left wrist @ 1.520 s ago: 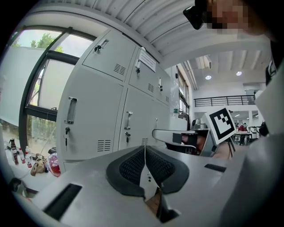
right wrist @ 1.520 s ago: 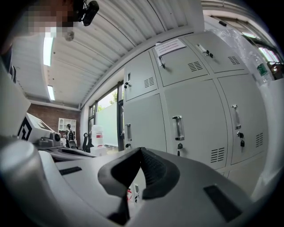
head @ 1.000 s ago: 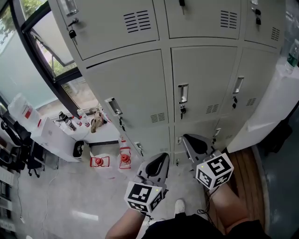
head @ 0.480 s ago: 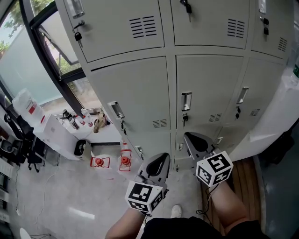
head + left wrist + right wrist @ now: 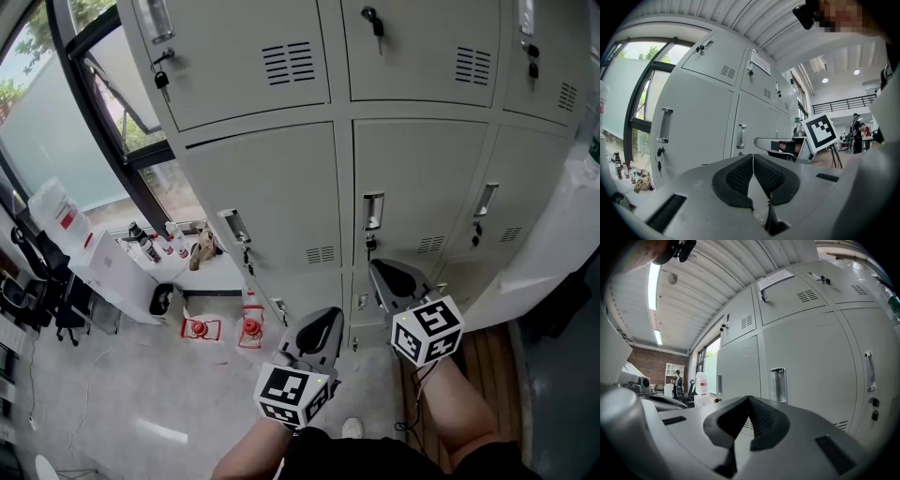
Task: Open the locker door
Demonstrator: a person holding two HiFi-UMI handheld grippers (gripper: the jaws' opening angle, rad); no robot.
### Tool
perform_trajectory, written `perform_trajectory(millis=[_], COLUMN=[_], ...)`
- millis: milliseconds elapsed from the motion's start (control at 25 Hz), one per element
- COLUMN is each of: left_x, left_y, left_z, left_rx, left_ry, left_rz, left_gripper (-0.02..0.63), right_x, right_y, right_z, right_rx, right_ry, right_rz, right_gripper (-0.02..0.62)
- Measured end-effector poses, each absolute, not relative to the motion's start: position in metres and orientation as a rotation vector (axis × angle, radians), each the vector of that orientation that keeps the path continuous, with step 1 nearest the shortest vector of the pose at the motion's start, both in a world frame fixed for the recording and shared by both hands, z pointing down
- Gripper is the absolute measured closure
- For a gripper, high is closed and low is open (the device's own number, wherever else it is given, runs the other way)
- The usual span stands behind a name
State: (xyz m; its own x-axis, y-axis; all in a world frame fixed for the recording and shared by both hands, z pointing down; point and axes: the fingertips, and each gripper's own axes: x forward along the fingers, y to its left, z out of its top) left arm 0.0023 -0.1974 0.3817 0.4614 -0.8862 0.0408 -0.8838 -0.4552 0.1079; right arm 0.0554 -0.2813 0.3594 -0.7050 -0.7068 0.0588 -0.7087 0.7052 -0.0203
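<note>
A bank of grey lockers (image 5: pixel 281 187) fills the head view, all doors closed. The middle door (image 5: pixel 422 178) carries a recessed handle (image 5: pixel 373 212) with a key (image 5: pixel 369 245) hanging under it. My right gripper (image 5: pixel 381 269) is held low in front of that door, clear of it, shut on nothing. My left gripper (image 5: pixel 326 317) is lower and further left, also shut and empty. In the left gripper view the pads (image 5: pixel 740 176) meet, with locker handles (image 5: pixel 665 124) beyond them. In the right gripper view the shut jaws point towards a handle (image 5: pixel 778 385).
At left are a dark-framed window (image 5: pixel 94 112) and a white table (image 5: pixel 122 272) with bottles. Red items (image 5: pixel 248 326) lie on the floor by the lockers. A large white object (image 5: pixel 553 234) stands at right above a wooden floor strip (image 5: pixel 492 342). People stand in the hall behind (image 5: pixel 857 136).
The head view has tilted, so the lockers sit slightly lower in the frame. Both grippers stay low in front of the lockers, still shut; the right one has edged slightly upward.
</note>
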Motion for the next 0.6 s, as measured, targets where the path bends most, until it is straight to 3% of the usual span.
perform_trajectory(millis=[600], left_x=[-0.016], left_y=[-0.223], left_z=[0.378], left_rx=[2.699], left_ry=[-1.376], left_rz=[0.0], left_gripper=[0.586], right_x=[0.049], right_y=[-0.321], right_z=[0.363], right_rx=[1.434], right_ry=[-2.747], right_rz=[0.135], right_gripper=[0.541])
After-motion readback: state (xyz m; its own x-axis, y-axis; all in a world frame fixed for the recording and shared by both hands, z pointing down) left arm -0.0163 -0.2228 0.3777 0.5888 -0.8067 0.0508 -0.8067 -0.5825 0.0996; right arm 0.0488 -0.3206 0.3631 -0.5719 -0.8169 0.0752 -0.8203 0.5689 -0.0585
